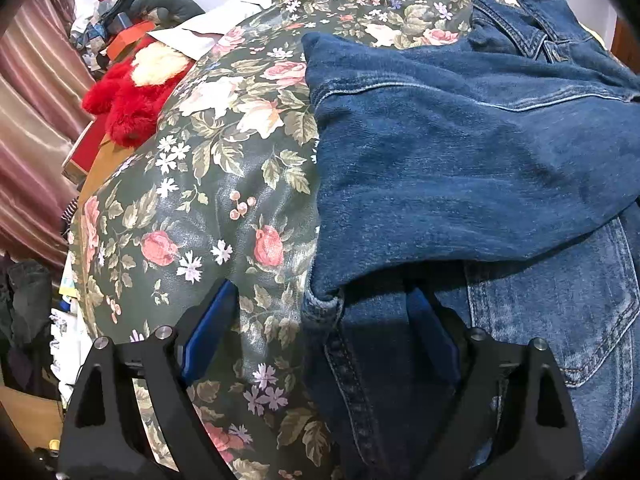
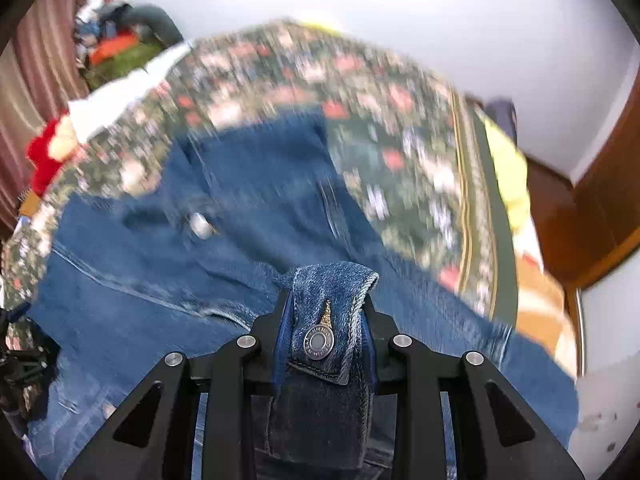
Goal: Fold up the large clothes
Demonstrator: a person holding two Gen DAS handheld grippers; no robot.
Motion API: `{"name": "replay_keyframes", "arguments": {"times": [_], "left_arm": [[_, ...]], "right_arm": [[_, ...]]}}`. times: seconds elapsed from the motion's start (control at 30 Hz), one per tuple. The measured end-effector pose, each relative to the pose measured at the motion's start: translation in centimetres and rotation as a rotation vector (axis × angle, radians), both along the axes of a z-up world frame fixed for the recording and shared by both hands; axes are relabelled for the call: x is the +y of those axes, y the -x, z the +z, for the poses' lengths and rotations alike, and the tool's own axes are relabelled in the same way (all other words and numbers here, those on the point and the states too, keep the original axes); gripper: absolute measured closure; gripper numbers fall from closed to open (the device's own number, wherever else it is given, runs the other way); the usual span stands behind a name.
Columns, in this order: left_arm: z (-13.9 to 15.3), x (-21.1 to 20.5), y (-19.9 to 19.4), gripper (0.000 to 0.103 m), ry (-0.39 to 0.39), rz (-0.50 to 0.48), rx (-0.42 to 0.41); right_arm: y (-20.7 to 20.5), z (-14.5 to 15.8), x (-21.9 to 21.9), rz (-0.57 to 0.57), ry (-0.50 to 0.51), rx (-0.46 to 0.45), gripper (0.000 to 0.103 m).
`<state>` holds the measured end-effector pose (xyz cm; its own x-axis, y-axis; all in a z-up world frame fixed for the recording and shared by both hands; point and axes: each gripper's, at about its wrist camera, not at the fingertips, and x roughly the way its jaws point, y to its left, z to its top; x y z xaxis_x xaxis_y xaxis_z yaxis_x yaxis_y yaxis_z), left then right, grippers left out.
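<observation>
Pinching a cuff [image 2: 332, 312] of the denim jacket [image 1: 460, 168], my right claw [image 2: 326, 320] has its jaws pressed onto the fabric, the metal button facing the camera. My left claw [image 1: 324, 332] is spread wide over the jacket's near edge, one finger above the floral bedspread [image 1: 224, 184], the other above denim, gripping nothing.

The jacket lies on the bed toward its right side, with bare bedspread on its left. I judge the fold as barely begun: a sleeve [image 1: 440, 152] lies crosswise over the body, the collar [image 1: 532, 28] is rumpled at the far end, and no tidy fold shows. The sleeve in hand, the other side and the final halving all seem left to do.

The jacket's long axis runs away from me, collar far, hem near. Beyond sits a red plush toy [image 1: 128, 100] at the bed's left edge.
</observation>
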<state>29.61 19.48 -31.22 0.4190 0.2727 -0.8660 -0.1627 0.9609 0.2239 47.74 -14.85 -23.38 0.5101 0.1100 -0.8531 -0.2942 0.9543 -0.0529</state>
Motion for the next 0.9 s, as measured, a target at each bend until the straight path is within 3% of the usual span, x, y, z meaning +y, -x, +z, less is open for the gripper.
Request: {"name": "replay_keyframes", "arguments": {"times": [0.13, 0.2, 0.3, 0.47, 0.63, 0.73, 0.9], "left_arm": [[1.0, 0.3, 0.8, 0.015, 0.078, 0.001, 0.018], [1.9, 0.6, 1.3, 0.015, 0.122, 0.013, 0.009], [3.9, 0.6, 1.7, 0.015, 0.138, 0.017, -0.031], [7.1, -0.7, 1.3, 0.015, 0.133, -0.010, -0.093], [10.7, -3.4, -0.3, 0.015, 0.097, -0.059, -0.170], [12.6, -5.3, -1.7, 0.015, 0.109, -0.090, -0.212], [14.4, -9.3, -4.3, 0.015, 0.169, -0.144, -0.240]], "right_arm": [[-0.4, -1.8, -0.4, -0.002, 0.022, 0.067, 0.070], [-0.3, -1.6, -0.2, -0.007, 0.063, 0.069, 0.051], [0.3, -1.4, -0.2, 0.004, 0.144, 0.026, 0.033], [1.9, 0.3, -1.8, 0.002, 0.154, -0.011, 0.028], [4.9, 4.2, -7.0, -0.071, -0.004, -0.028, 0.028], [7.5, 6.2, -12.4, -0.162, -0.118, -0.018, 0.026], [11.5, 6.9, -20.3, -0.308, -0.224, 0.011, 0.012]]}}
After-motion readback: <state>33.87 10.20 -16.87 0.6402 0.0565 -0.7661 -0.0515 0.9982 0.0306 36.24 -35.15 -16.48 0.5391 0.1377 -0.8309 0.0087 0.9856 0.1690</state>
